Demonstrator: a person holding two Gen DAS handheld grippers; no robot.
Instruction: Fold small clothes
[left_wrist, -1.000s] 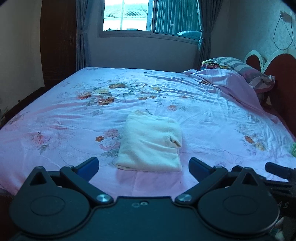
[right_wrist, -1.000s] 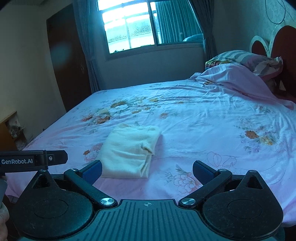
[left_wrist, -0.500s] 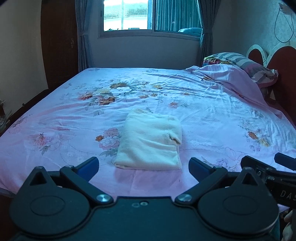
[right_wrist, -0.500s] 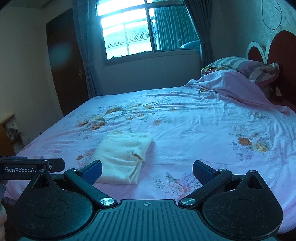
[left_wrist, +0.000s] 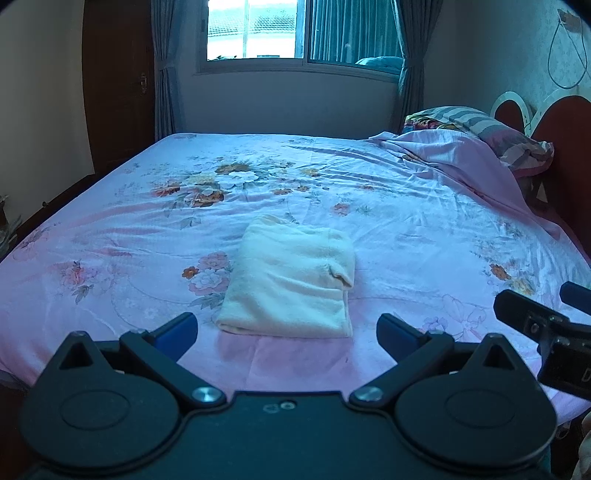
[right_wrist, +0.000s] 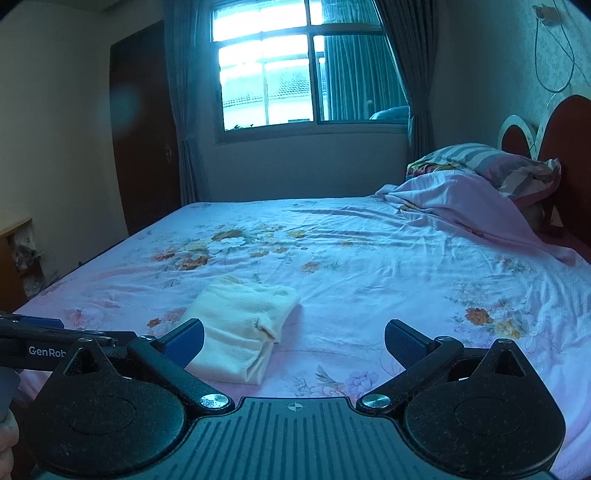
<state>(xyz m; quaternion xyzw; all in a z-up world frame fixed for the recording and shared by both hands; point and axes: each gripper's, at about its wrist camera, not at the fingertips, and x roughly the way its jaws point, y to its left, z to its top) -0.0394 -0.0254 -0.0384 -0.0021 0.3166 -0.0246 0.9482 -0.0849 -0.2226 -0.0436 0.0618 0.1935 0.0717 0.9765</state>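
Note:
A cream garment (left_wrist: 291, 280) lies folded into a neat rectangle on the pink floral bedsheet (left_wrist: 406, 221). It also shows in the right wrist view (right_wrist: 240, 328), left of centre. My left gripper (left_wrist: 286, 332) is open and empty, held back from the garment's near edge. My right gripper (right_wrist: 293, 341) is open and empty, to the right of the garment and back from it. The right gripper's body shows at the right edge of the left wrist view (left_wrist: 546, 325). The left gripper's body shows at the left edge of the right wrist view (right_wrist: 48, 343).
A rumpled pink cover (left_wrist: 454, 155) and striped pillow (left_wrist: 491, 129) lie at the bed's far right by the red headboard (left_wrist: 569, 147). A window with curtains (left_wrist: 295, 33) is behind the bed. A dark wardrobe (left_wrist: 118, 85) stands far left.
Both grippers have pulled back and tilted up from the bed. The folded garment sits lower and farther left in the right view. It has not moved on the sheet.

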